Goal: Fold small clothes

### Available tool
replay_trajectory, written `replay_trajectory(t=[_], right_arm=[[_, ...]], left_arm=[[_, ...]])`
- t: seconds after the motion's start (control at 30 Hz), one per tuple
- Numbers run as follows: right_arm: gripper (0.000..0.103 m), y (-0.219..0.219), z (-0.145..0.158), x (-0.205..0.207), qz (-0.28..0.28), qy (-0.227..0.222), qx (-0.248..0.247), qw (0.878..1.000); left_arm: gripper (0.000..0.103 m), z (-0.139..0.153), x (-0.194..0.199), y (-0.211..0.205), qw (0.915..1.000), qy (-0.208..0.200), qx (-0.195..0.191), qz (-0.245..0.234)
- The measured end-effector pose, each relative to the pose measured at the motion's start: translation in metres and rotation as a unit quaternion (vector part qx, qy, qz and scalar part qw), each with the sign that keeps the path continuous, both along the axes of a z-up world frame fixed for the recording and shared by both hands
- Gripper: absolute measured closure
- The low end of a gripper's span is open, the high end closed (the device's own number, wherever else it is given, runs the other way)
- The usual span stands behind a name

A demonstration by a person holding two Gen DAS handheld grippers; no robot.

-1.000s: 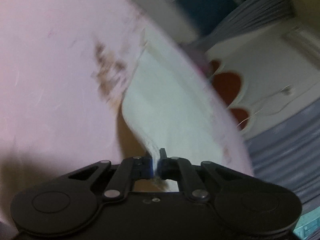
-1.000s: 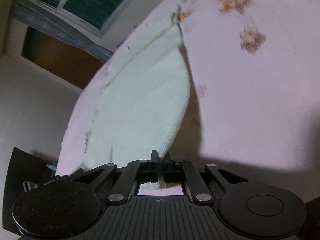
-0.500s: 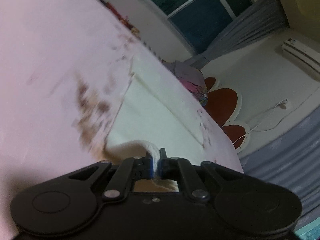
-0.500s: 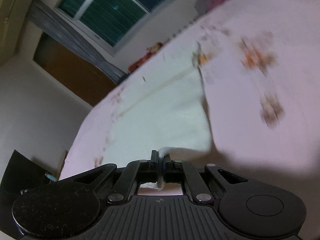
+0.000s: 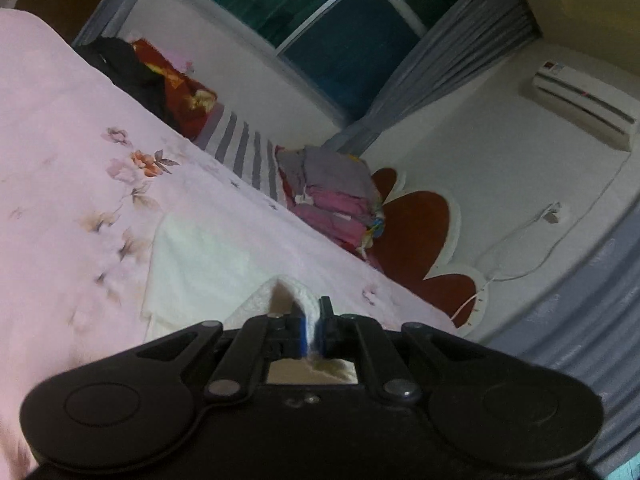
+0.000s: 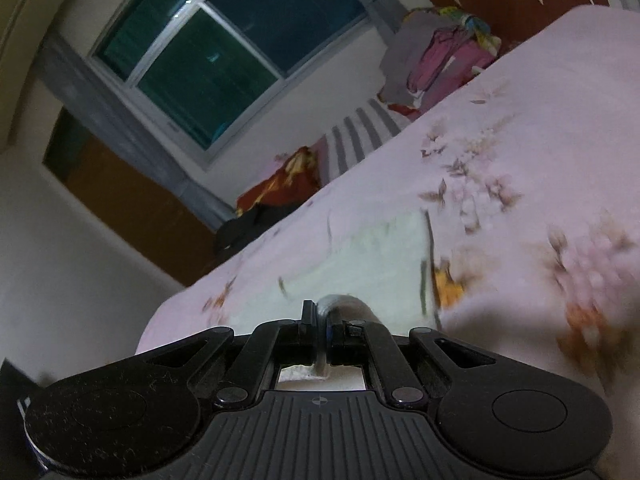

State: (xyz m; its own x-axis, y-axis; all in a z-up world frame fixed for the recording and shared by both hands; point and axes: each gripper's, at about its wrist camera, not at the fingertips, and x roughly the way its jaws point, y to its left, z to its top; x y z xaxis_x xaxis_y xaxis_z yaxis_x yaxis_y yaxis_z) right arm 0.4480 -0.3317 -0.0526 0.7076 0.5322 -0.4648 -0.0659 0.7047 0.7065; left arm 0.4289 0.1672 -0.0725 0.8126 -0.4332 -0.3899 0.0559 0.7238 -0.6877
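A small cream-white cloth (image 5: 208, 264) lies on the bed's pink floral bedspread (image 5: 60, 152), its far part flat on the cover and its near edge lifted into a soft hump at each pair of tongs. The left tongs (image 5: 312, 326) are clenched on one near corner of the cloth, a fold of it pinched between the blue-lined pads. The right tongs (image 6: 322, 330) are likewise clamped on the other near corner, a thin strip of fabric showing between the closed jaws. In the right wrist view the cloth (image 6: 360, 264) sits just beside an orange flower print, with the picture blurred there.

Toward the bed's far edge a striped grey-and-white sheet (image 5: 244, 148) shows, with a pile of pink and grey folded clothes (image 5: 336, 192) on it and a dark and red heap (image 5: 152, 76) further along. Behind stand a window (image 5: 332, 12), grey curtains (image 5: 452, 52), a red petal-shaped headboard (image 5: 420, 232) and a wall air conditioner (image 5: 584, 100).
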Motion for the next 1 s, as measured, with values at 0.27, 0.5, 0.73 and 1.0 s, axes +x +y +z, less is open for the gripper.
replay_trajectory(t=[0.27,0.5,0.73,1.0], right_arm=[[0.1,0.017,-0.064,0.117,-0.014,0.094,-0.018,0.995],[0.1,0.021,-0.107,0.163,-0.016,0.125,-0.008,0.992],[0.008,0.014,-0.095,0.156,-0.058,0.058,-0.023,0.996],[0.054,0.036,-0.105,0.17,0.019,0.083,-0.136,0.987]], left_arm=[[0.098,-0.067,0.094,0.007,0.9967,0.08,0.005,-0.012],[0.098,-0.092,0.129,0.021,0.9952,0.095,-0.011,-0.021],[0.026,-0.085,0.127,0.028,0.9983,0.046,0.022,-0.027],[0.05,-0.085,0.157,0.01,0.9833,0.085,0.122,-0.104]])
